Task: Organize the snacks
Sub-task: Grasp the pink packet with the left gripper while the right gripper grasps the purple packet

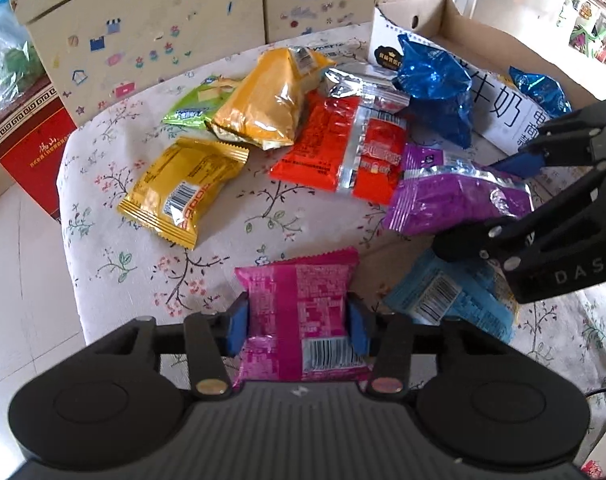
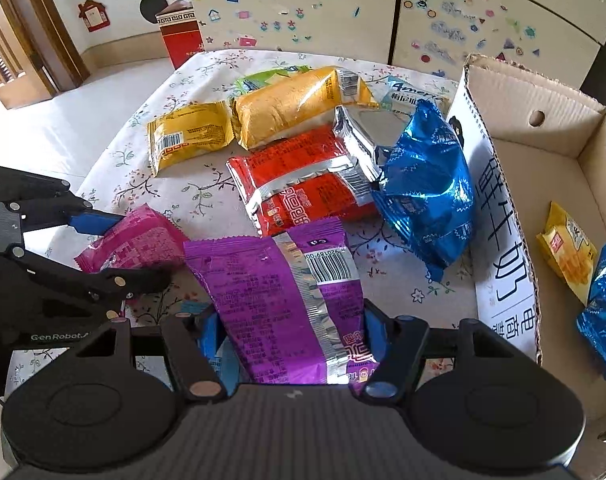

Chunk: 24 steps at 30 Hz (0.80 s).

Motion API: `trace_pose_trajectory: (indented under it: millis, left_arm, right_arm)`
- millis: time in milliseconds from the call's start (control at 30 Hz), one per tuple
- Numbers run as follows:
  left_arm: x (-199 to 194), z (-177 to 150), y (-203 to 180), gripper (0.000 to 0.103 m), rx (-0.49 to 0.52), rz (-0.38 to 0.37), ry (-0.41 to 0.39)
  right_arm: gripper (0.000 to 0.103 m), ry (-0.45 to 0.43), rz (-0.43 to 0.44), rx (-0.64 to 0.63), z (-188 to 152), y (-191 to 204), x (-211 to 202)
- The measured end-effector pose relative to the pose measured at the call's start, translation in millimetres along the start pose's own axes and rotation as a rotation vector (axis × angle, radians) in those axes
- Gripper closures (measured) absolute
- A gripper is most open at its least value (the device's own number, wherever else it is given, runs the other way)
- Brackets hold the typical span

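Note:
My left gripper [image 1: 298, 326] is shut on a pink snack packet [image 1: 299, 308], held at the near edge of the round table; it also shows in the right wrist view [image 2: 131, 240]. My right gripper [image 2: 291, 336] is shut on a purple snack packet [image 2: 279, 300], also seen in the left wrist view [image 1: 459, 200]. Yellow [image 1: 183, 192], orange-yellow [image 1: 267, 100], red [image 1: 335, 148], green [image 1: 191, 108] and blue [image 1: 435, 84] packets lie on the flowered cloth [image 1: 231, 216]. A cardboard box [image 2: 543, 208] at the right holds a yellow packet [image 2: 567, 252] and a blue packet [image 2: 603, 316].
A light blue packet [image 1: 451, 300] lies under the right gripper. A red box [image 1: 27, 136] stands on the floor left of the table. Stickered cabinets [image 2: 303, 4] stand behind the table.

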<state>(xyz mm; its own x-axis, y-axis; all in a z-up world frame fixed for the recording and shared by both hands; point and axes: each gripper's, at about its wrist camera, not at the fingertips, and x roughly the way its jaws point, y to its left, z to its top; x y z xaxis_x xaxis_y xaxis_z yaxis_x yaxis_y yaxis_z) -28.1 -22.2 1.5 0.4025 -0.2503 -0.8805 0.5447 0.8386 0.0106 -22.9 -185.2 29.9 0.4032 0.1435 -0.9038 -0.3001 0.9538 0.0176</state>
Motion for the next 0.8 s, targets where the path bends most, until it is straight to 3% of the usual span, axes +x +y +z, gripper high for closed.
trace_pose_trajectory:
  millis: [567, 800]
  left_arm:
    - [-15.6, 13.2, -7.6, 0.055, 0.061, 0.082, -0.089]
    - [-25.2, 26.7, -4.8, 0.055, 0.02, 0.082, -0.133]
  right_arm:
    - [0.03, -0.072, -0.036, -0.027, 4.7, 0.4, -19.5]
    - [0.03, -0.105, -0.045, -0.005, 8.2, -2.2, -28.3]
